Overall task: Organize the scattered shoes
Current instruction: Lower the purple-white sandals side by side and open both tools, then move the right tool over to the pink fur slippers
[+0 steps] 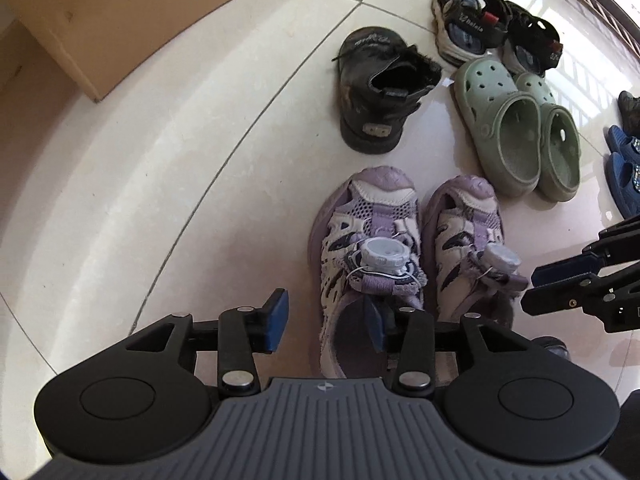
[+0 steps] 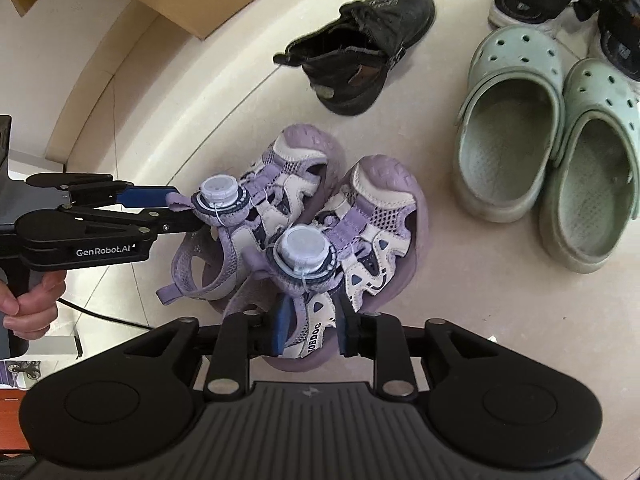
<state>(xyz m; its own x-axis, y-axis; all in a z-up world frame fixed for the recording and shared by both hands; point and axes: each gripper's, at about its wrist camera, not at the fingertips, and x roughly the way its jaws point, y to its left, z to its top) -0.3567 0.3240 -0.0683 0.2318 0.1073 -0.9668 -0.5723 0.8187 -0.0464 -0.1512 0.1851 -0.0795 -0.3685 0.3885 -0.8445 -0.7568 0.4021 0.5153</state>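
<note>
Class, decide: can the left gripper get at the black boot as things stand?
Probably yes. The left gripper is open, one finger inside a purple sandal, and bare floor lies between that and the boot.

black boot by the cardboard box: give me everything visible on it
The black boot is a single ankle-high lace-up, no mate beside it, of scuffed, dusty leather-like material. A dark fuzzy lining shows at the open collar, a strap crosses its side, and a small metal plate sits on the heel. It stands sole-down on the tile floor, touching no other shoe or gripper.
</note>
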